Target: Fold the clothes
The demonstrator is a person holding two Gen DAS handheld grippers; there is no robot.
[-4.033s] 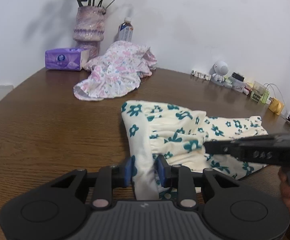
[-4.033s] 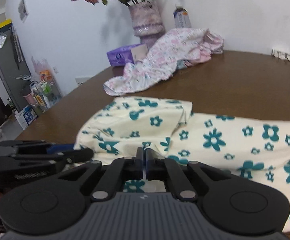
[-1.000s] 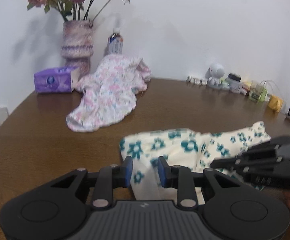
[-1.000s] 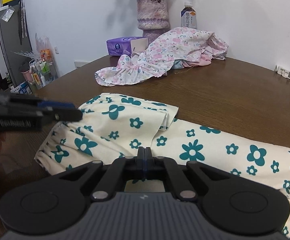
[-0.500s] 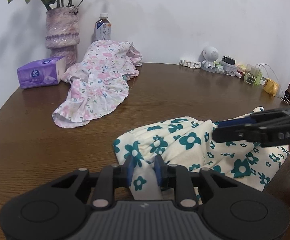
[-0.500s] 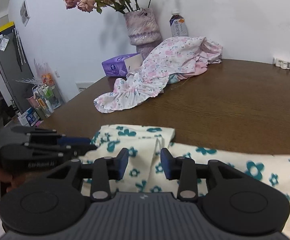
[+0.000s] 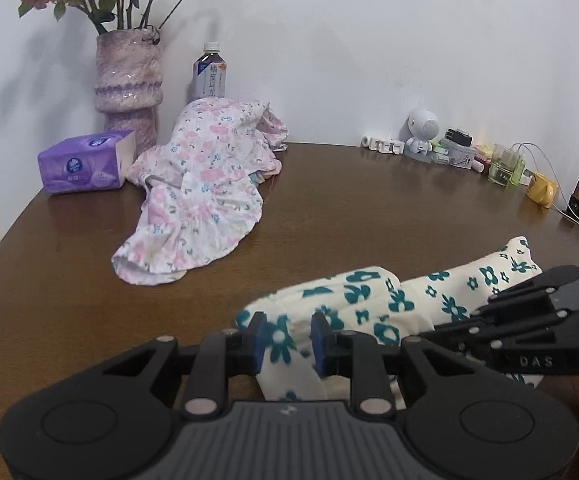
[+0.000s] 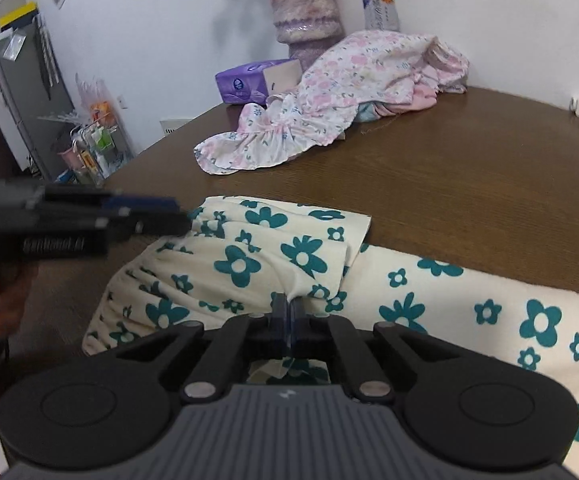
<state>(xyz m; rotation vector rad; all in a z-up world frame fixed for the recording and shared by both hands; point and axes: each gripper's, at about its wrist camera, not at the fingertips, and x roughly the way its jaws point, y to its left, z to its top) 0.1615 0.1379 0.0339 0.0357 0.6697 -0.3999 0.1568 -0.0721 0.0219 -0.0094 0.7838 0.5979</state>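
Now the left gripper (image 7: 287, 342) has a bunched edge of the cream garment with teal flowers (image 7: 449, 296) filling the narrow gap between its blue pads. Its jaws are opening a little at this moment, with the cloth still between them. The right gripper (image 8: 289, 312) stood apart over the cloth half a second ago. It has since snapped fully closed, pinching a small ridge of fabric where the folded-over flap meets the layer beneath.

That looks like a fresh grip taken for the next fold. One flap already lies doubled over the garment, which sits at the near edge of the table (image 7: 369, 208), partly folded but lumpy rather than flat. Compared with a few seconds ago the cloth is more gathered on the left side. The coming fold will probably need both ends lifted together to keep the layers aligned.

Along the far side of the table, from left to right, are a purple tissue box (image 7: 85, 166), a vase (image 7: 129, 80) of flowers and a drink bottle (image 7: 209, 74). After them come a heap of pink flowered clothes (image 7: 201, 184) trailing toward the middle, a small white toy figure (image 7: 421, 130) and a clutter of little jars (image 7: 505, 164). All of these are well apart from the cream garment, and bare wood lies beyond it, so nothing blocks a fold away from the person. Only the two grippers, close together, could get in each other's way.
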